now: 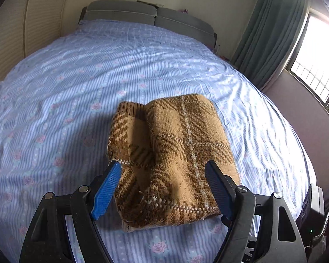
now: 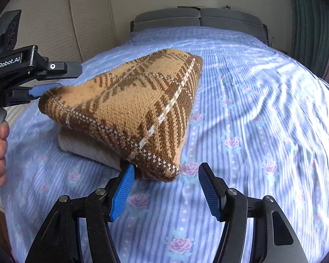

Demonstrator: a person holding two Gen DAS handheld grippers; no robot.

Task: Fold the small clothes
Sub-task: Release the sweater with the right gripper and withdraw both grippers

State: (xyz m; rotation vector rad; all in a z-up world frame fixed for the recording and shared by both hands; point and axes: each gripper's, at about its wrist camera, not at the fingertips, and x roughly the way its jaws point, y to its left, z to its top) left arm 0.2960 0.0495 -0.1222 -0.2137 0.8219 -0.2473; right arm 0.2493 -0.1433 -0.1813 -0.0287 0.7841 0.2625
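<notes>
A folded tan-and-brown plaid knit garment [image 1: 168, 157] lies on the blue floral bed sheet [image 1: 76, 76]. My left gripper [image 1: 163, 166] is open, its blue pads on either side of the garment's near part, above or at it. In the right wrist view the same garment [image 2: 131, 109] lies as a folded bundle, its near corner just ahead of my right gripper [image 2: 165, 168], which is open and empty. The left gripper [image 2: 39, 89] shows at the far left by the garment's left corner, with the person's hand below it.
The bed sheet [image 2: 263, 109] spreads wide around the garment. A grey headboard [image 1: 147, 15] stands at the far end. A green curtain [image 1: 272, 32] and a bright window [image 1: 318, 61] are on the right. A cream wall panel [image 2: 54, 22] is on the left.
</notes>
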